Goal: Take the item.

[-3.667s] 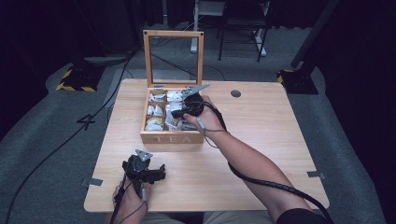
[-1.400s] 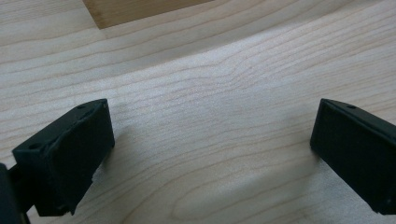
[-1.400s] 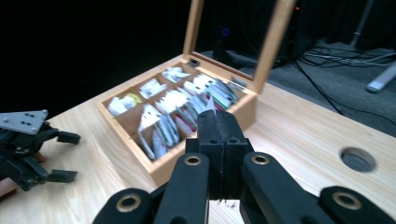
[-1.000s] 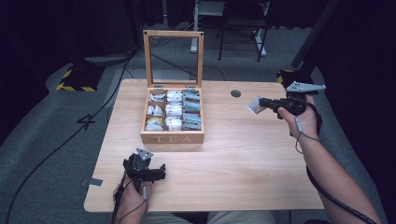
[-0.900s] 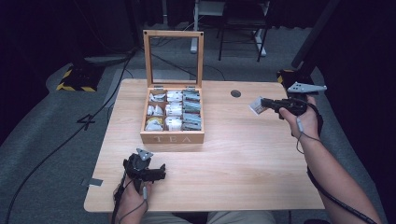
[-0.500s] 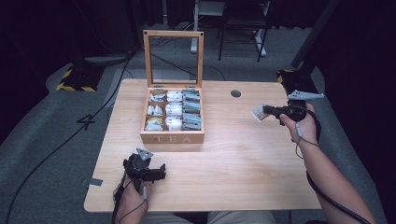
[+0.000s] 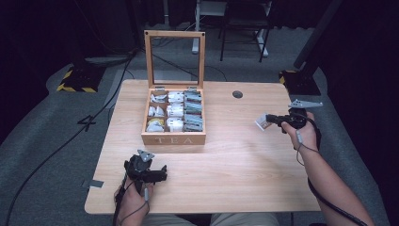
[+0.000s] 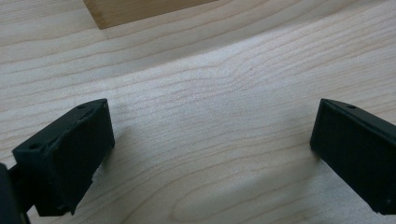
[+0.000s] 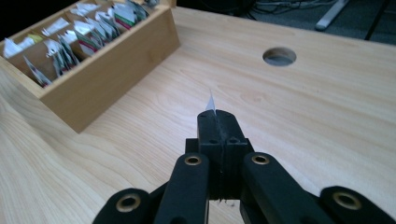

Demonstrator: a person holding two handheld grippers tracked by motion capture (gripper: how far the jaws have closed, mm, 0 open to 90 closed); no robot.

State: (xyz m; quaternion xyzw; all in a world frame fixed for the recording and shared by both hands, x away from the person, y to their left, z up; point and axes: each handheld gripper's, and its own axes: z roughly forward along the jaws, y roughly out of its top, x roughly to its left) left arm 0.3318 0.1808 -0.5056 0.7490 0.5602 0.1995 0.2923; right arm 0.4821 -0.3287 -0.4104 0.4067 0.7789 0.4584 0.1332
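Observation:
A wooden tea box (image 7: 173, 137) marked TEA stands open in the middle of the table, its compartments full of tea bags (image 7: 175, 111). Over the table's right side my right gripper (image 7: 270, 119) points left, shut on a white tea bag (image 7: 261, 123) held just above the surface. In the right gripper view the closed jaws pinch the tea bag (image 9: 211, 102) edge-on, with the tea box (image 9: 107, 77) ahead to the left. My left gripper (image 7: 162, 172) rests near the front left edge. Its black fingers (image 8: 70, 154) stand wide open over bare wood.
The box's glass lid (image 7: 175, 59) stands upright at the back. A round cable hole (image 7: 237, 94) is in the table (image 7: 226, 179) behind the right gripper. Bare wood lies between the box and the right hand. Chair legs and cables sit on the floor beyond.
My right gripper has come down toward the table with the tea bag and drifted a little nearer the front. Earlier it was at the box. The left gripper has stayed put.

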